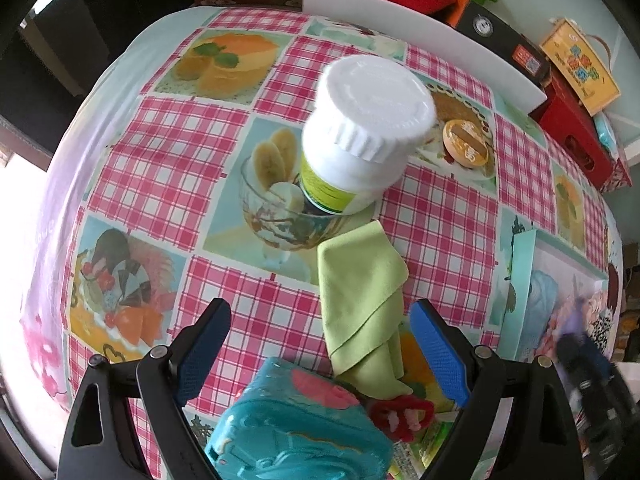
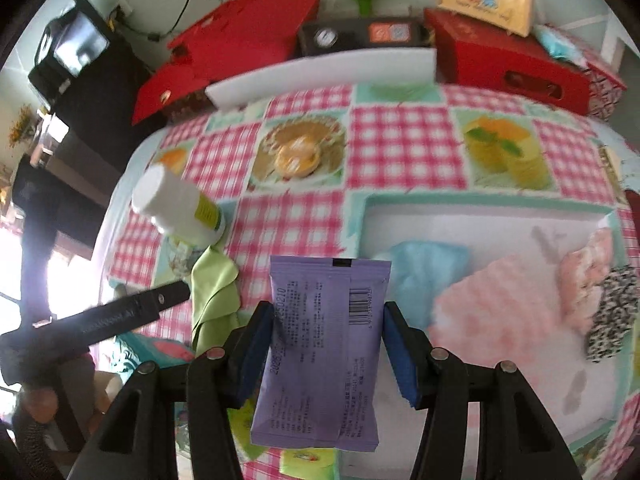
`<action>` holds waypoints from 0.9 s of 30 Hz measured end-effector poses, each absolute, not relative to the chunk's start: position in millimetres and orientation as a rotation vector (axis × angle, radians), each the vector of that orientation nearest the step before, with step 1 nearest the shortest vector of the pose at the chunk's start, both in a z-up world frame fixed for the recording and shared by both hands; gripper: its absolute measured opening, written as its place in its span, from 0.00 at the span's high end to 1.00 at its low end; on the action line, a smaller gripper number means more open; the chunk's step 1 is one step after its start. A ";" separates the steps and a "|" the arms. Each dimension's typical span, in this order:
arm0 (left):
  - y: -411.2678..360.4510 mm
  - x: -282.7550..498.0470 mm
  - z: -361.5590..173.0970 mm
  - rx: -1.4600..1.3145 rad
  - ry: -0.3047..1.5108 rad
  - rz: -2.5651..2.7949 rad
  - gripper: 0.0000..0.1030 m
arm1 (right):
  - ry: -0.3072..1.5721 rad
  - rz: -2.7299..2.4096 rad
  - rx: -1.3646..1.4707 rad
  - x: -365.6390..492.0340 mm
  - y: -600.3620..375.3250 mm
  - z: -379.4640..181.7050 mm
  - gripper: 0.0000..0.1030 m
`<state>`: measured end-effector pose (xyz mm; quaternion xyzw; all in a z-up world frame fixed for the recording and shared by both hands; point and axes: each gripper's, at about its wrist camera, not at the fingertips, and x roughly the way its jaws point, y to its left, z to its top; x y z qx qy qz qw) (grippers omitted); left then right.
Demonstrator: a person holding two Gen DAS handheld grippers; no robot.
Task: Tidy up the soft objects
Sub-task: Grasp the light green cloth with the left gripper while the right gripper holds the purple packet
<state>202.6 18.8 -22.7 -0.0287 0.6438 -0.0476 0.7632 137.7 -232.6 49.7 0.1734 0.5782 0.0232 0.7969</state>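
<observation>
My right gripper [image 2: 326,312] is shut on a purple sachet [image 2: 320,360], held upright above the checked tablecloth, left of a mint-rimmed white tray [image 2: 480,200]. Inside the tray lie a blue cloth [image 2: 428,264], a pink cloth [image 2: 500,312] and a leopard-print piece [image 2: 612,312]. My left gripper [image 1: 320,320] points down and stands open over a crumpled green cloth [image 1: 360,300] and a teal plastic case [image 1: 296,428]; its pads touch neither. One of its black fingers [image 2: 168,294] shows beside the green cloth [image 2: 212,296] in the right wrist view.
A white bottle [image 1: 360,132] with a yellow-green label stands just beyond the green cloth. A small orange round thing [image 1: 466,142] lies farther back. A white foam block [image 2: 320,76], red boxes [image 2: 504,60] and a black gauge device [image 2: 360,36] line the table's far edge.
</observation>
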 end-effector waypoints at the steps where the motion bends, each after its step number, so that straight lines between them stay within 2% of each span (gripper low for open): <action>1: 15.3 202.4 -23.0 -0.052 1.403 -0.106 0.12 | 1.232 0.041 0.377 136.7 -236.9 51.7 0.44; 13: -38.2 195.0 -33.0 0.120 1.427 -0.142 0.13 | 1.205 0.035 0.459 132.4 -256.5 51.3 0.44; 15: -47.4 192.8 -38.4 0.147 1.444 -0.151 0.24 | 1.204 0.038 0.466 131.5 -258.1 51.8 0.44; 16: -51.7 191.2 -41.3 0.153 1.452 -0.155 0.34 | 1.204 0.039 0.471 131.2 -258.9 51.8 0.44; 17: -54.5 190.5 -43.7 0.159 1.461 -0.160 0.41 | 1.203 0.039 0.476 130.9 -260.0 52.0 0.44; 22: -67.5 181.5 -57.7 0.242 1.471 -0.163 0.45 | 1.193 0.038 0.496 129.3 -265.2 54.1 0.44; 25: -73.3 177.6 -66.5 0.262 1.469 -0.167 0.58 | 1.190 0.037 0.506 128.7 -267.5 54.6 0.44; 27: -75.1 176.2 -70.1 0.267 1.465 -0.171 0.61 | 1.189 0.036 0.513 128.5 -268.6 54.8 0.44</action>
